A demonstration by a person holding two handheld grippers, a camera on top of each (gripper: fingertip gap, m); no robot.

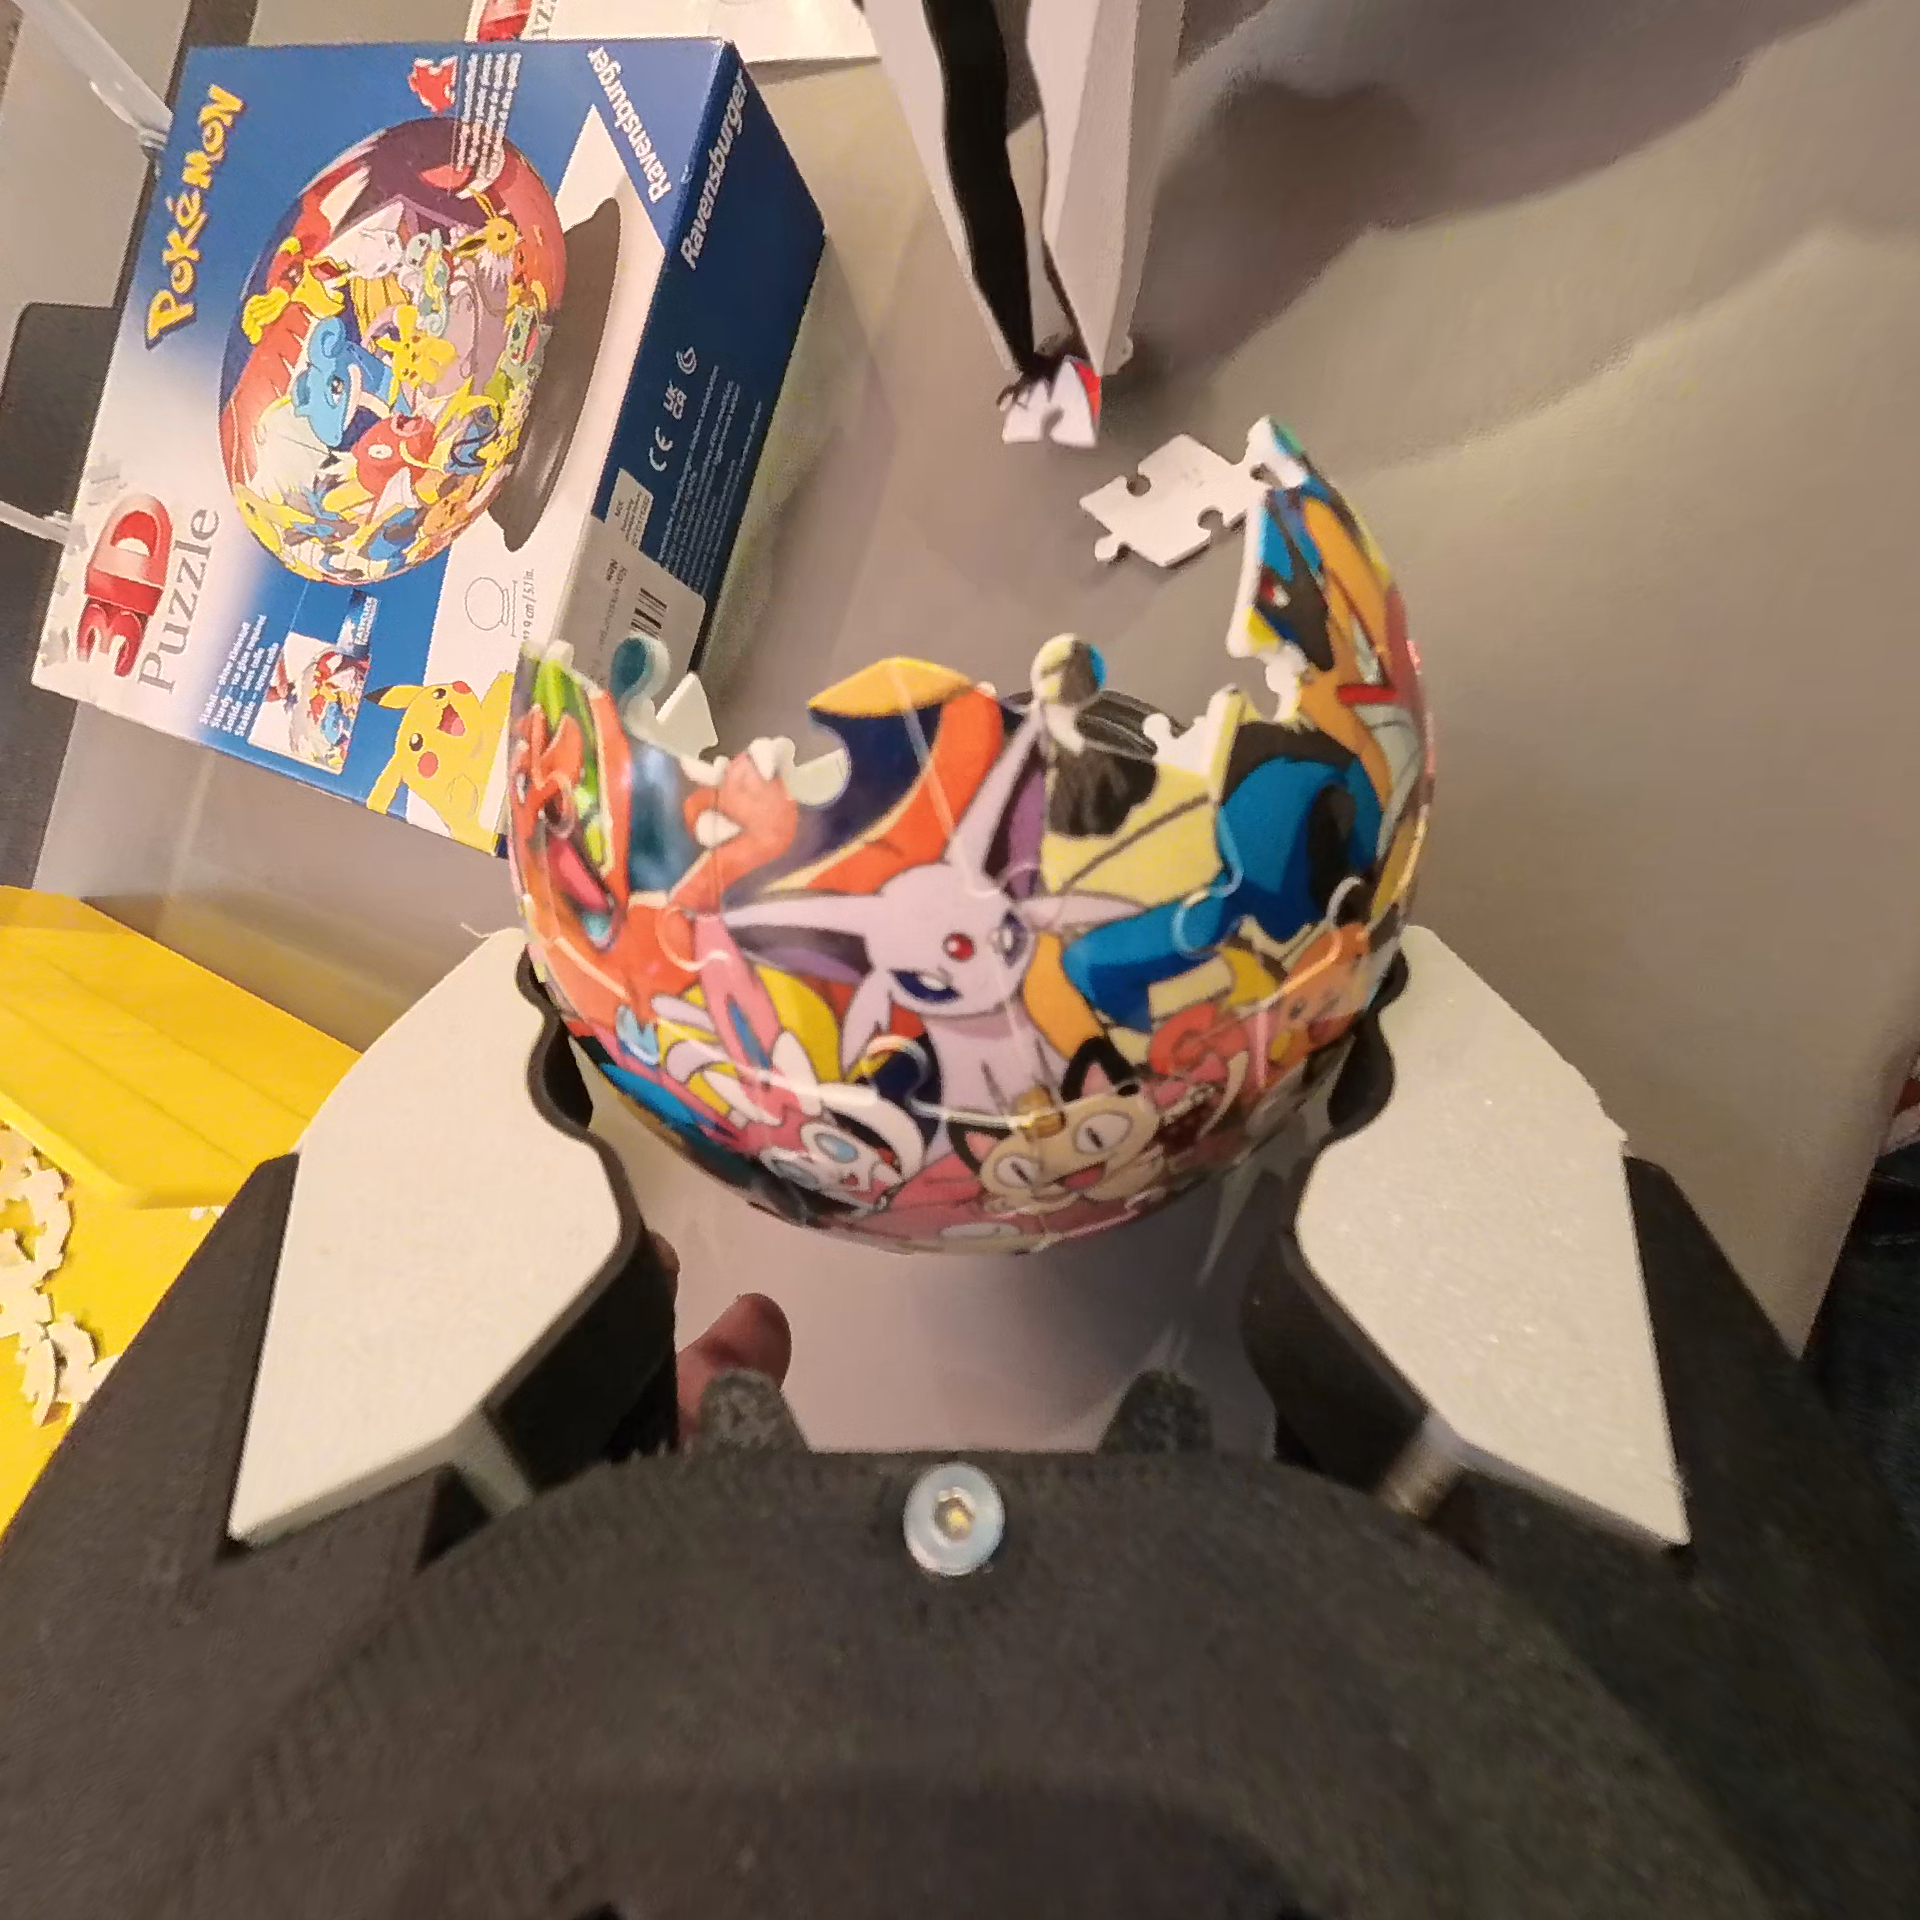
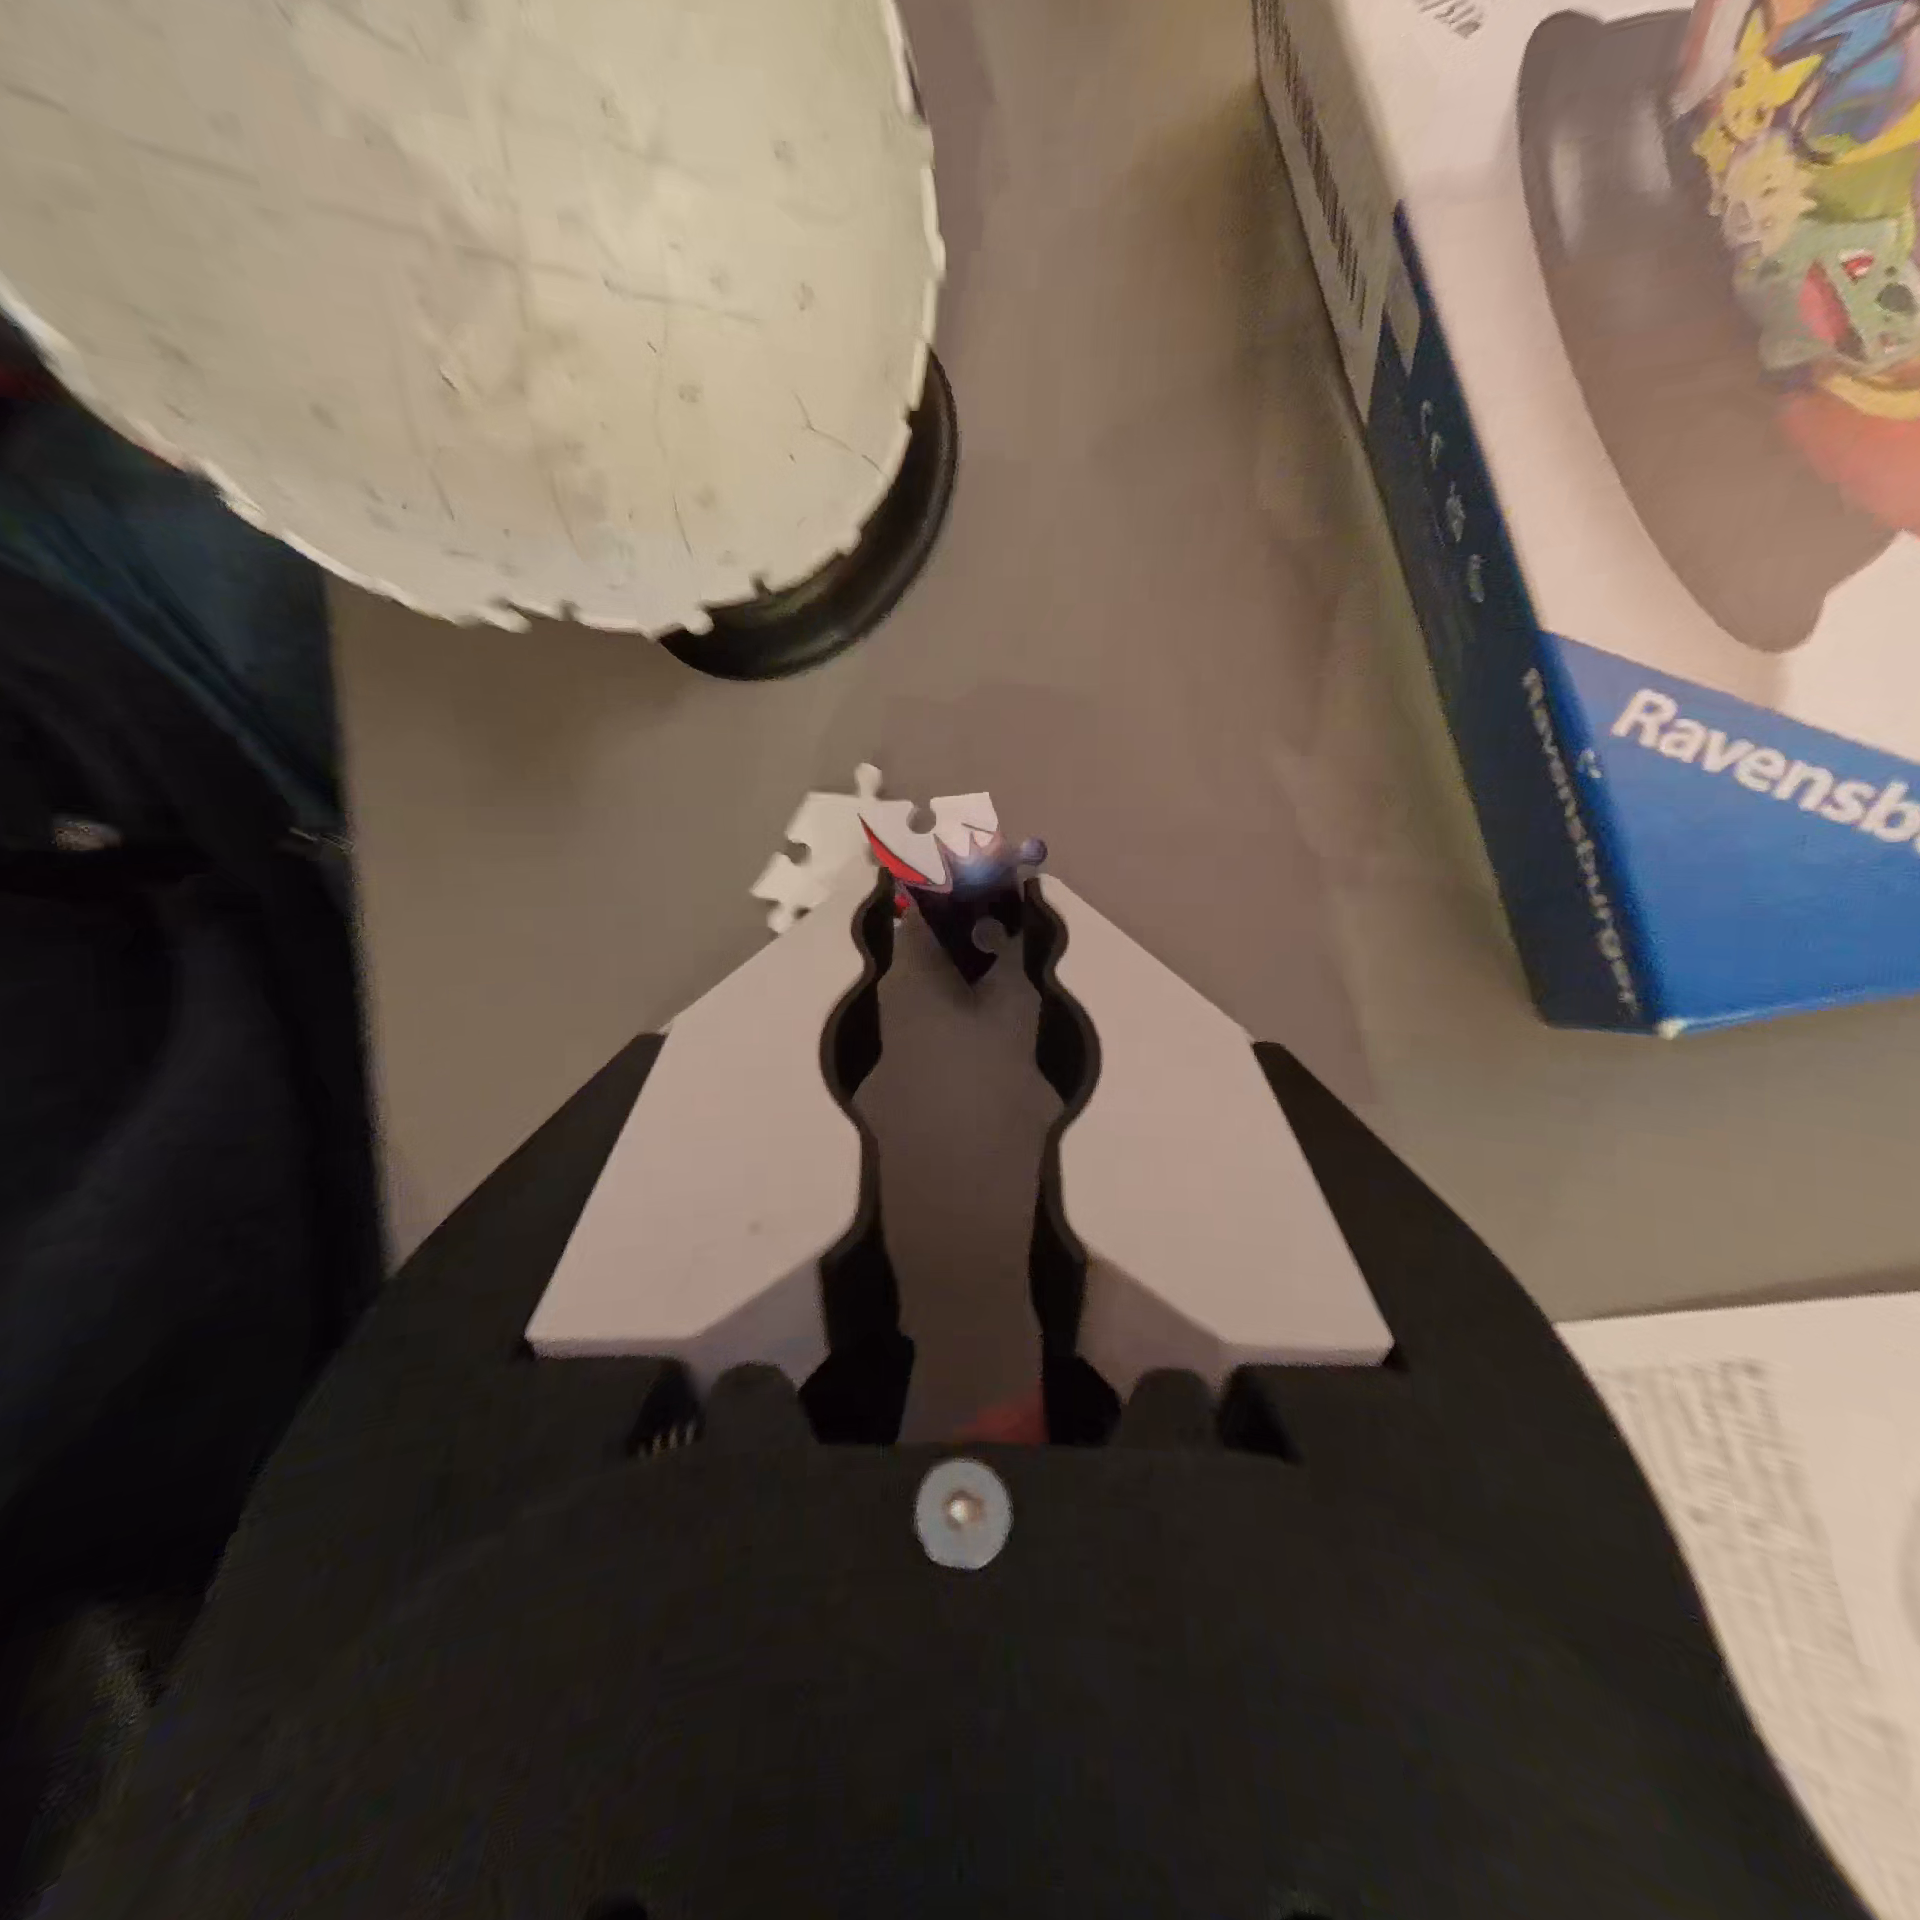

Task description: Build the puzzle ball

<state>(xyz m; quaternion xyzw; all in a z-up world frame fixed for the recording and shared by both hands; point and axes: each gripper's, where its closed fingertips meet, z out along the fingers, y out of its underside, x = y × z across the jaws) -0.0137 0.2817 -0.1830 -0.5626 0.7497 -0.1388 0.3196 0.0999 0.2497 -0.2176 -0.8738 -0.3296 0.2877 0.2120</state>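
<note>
In the left wrist view, nearest the camera, the left gripper [image 1: 961, 1039] clasps the half-built puzzle ball [image 1: 966, 935] by its lower flanks, fingers wide apart and pressed on either side, the open jagged rim facing up and away toward twelve o'clock. Just beyond that rim, at about one o'clock, a white loose piece [image 1: 1164, 504] lies face-down on the grey table [image 1: 1558, 520], and a little farther, at twelve o'clock, the right gripper [image 1: 1049, 400] comes down with its tips closed on a small puzzle piece [image 1: 1049, 410]. The right wrist view confirms that pinch: its jaws are nearly together around the coloured piece [image 2: 961, 883], with the white piece just past the tips at eleven o'clock, and the ball's pale inner shell looms at ten o'clock, above and left. So the gripped piece lies apart from the ball's rim, on its far side, and the right gripper is the one to carry it; the judgement is that it must lift and swing back toward the rim's gap. Farthest off, at ten o'clock in the left view, stands the blue puzzle box [image 1: 436, 416].
</note>
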